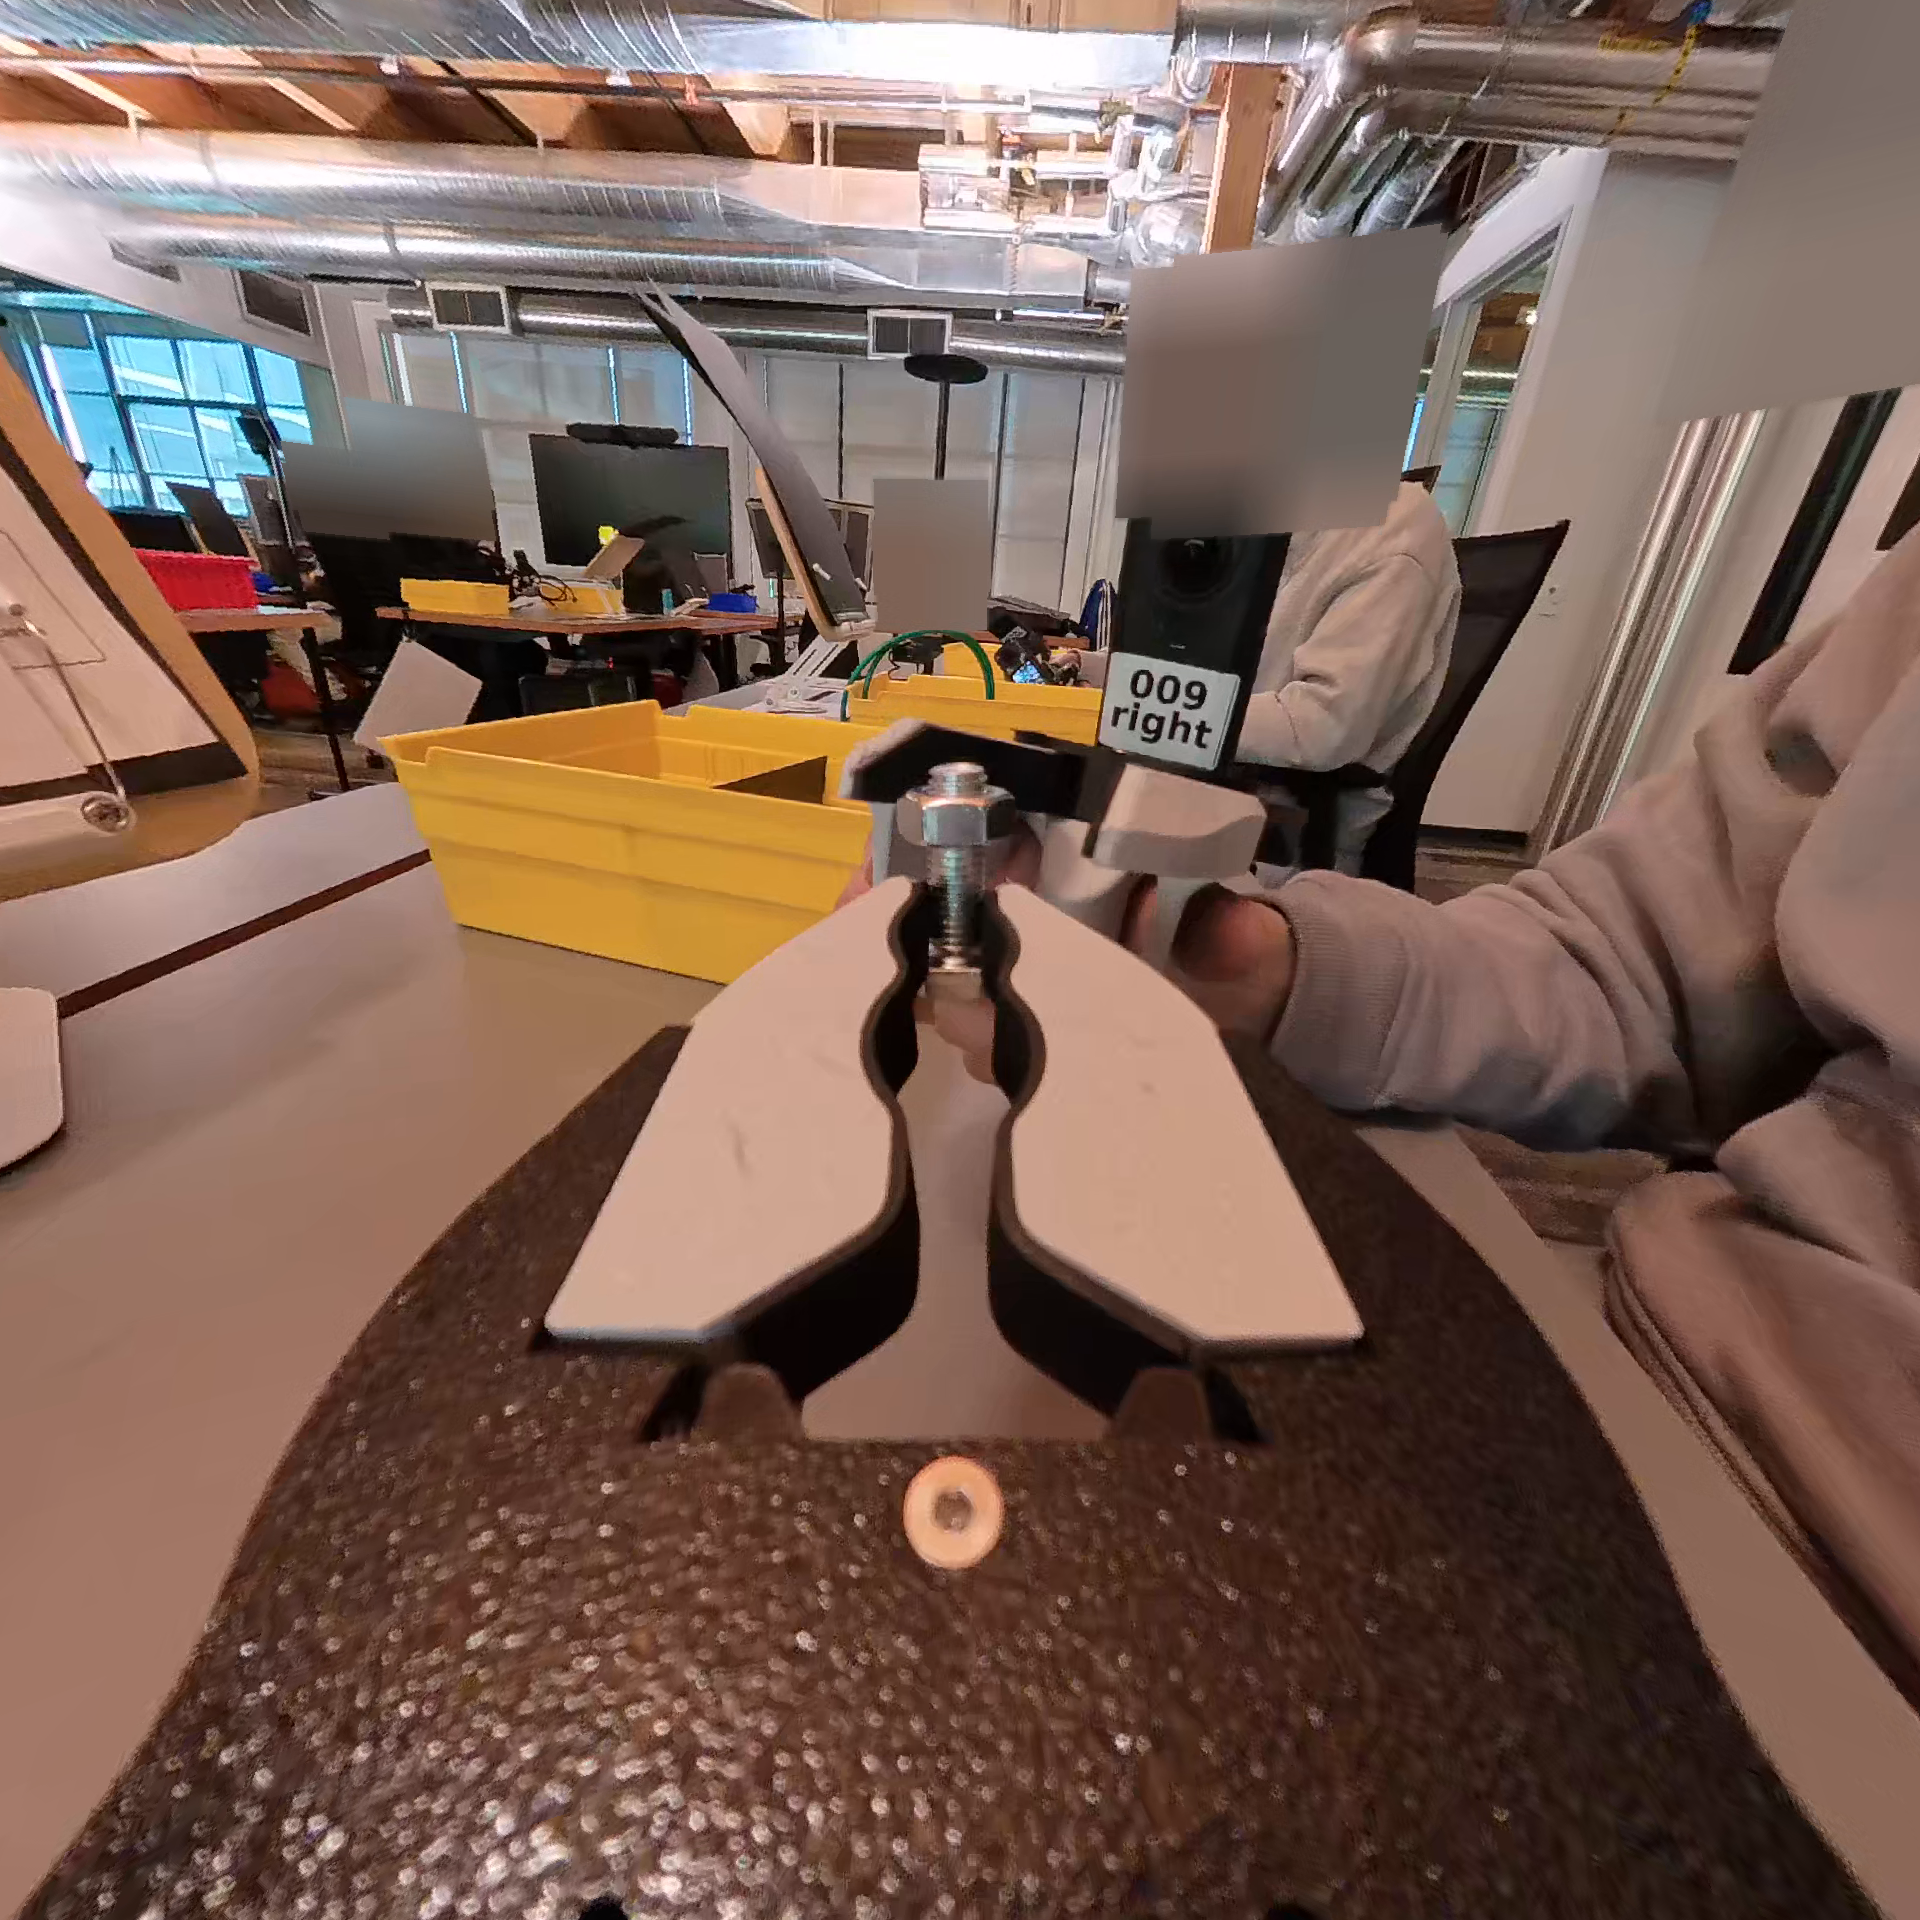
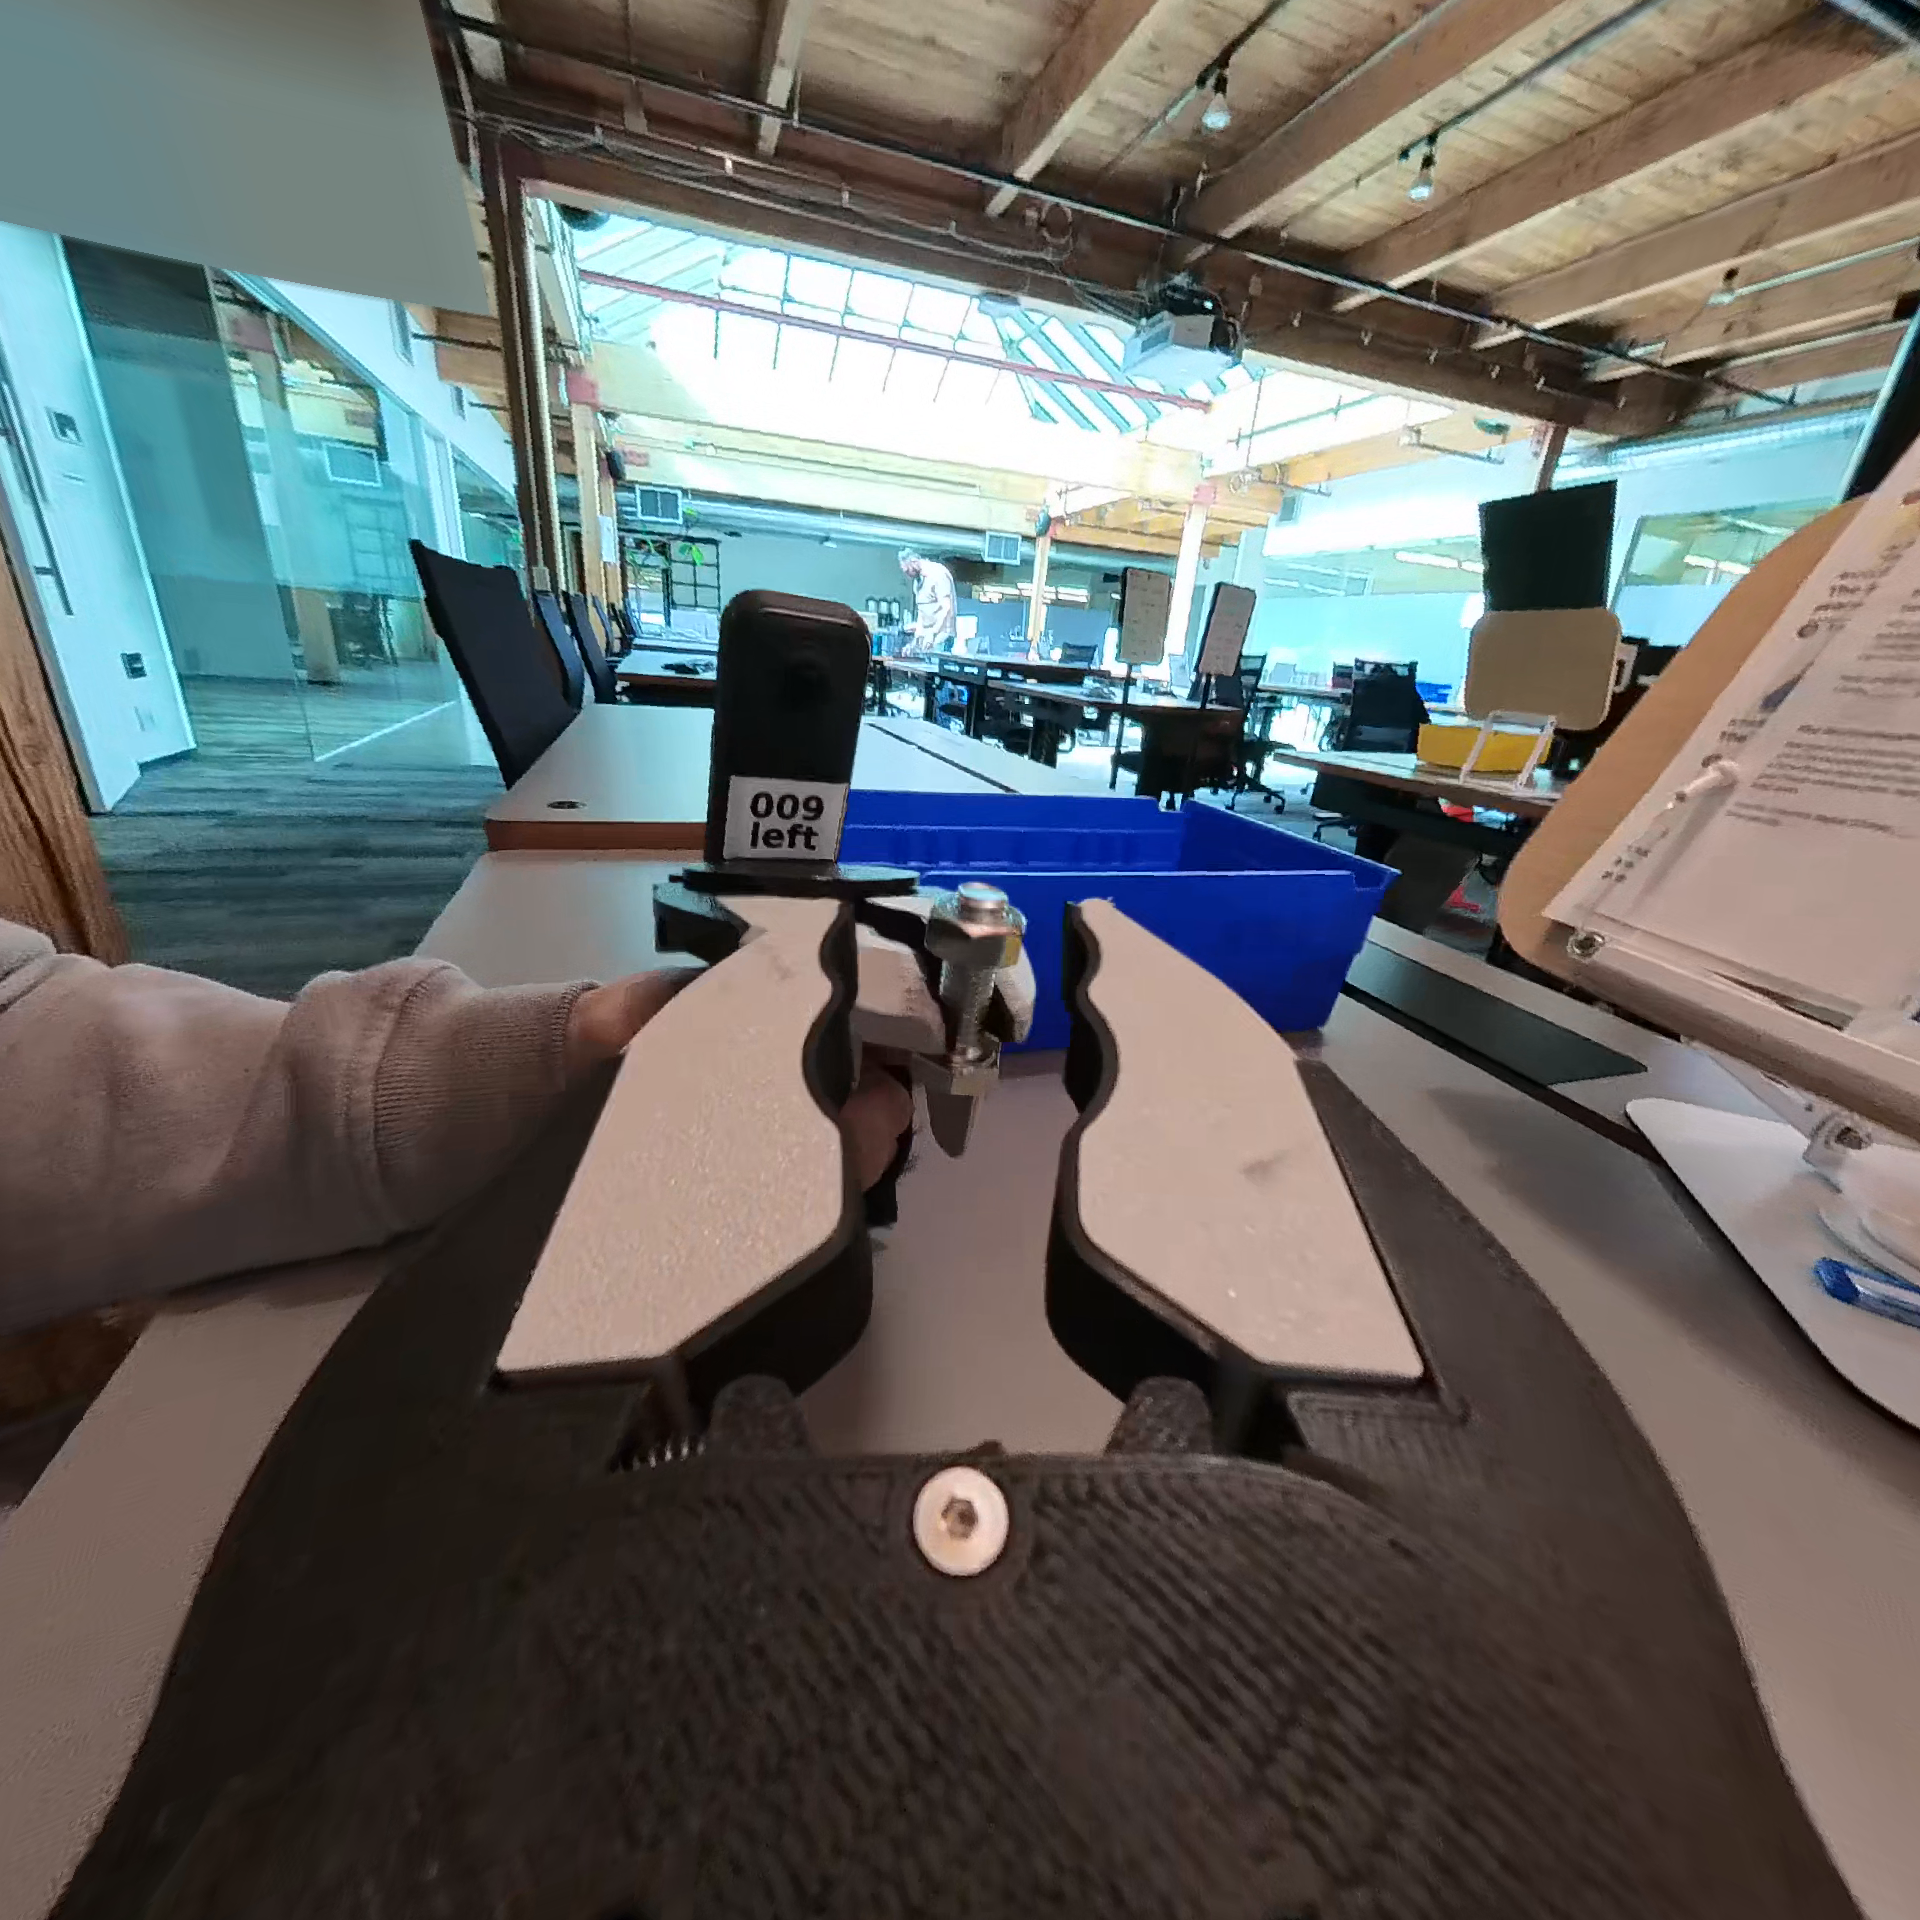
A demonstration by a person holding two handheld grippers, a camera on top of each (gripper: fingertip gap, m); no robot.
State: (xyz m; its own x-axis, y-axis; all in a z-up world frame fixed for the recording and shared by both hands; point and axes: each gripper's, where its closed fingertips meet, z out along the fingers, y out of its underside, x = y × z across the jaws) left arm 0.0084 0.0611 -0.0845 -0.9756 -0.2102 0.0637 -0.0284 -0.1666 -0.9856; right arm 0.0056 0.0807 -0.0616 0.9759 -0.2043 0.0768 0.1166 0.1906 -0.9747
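My left gripper (image 1: 956,920) is shut on the threaded shank of a silver bolt (image 1: 956,894) and holds it upright above the grey table (image 1: 312,1091). A hex nut (image 1: 958,821) sits near the bolt's top end. My right gripper (image 2: 956,935) is open, and its fingers stand on either side of the nut (image 2: 971,940) with a gap at each pad. In the left wrist view the right gripper (image 1: 1039,790) sits just behind the bolt. In the right wrist view the left gripper (image 2: 966,1029) clamps the bolt (image 2: 971,1003) from below.
A yellow bin (image 1: 623,831) stands on the table behind the bolt. A blue bin (image 2: 1195,935) stands behind it in the right wrist view. A document stand (image 2: 1766,779) leans at the right. A seated person (image 1: 1351,644) is beyond the table. Less than 4 cm separates the two grippers' tips.
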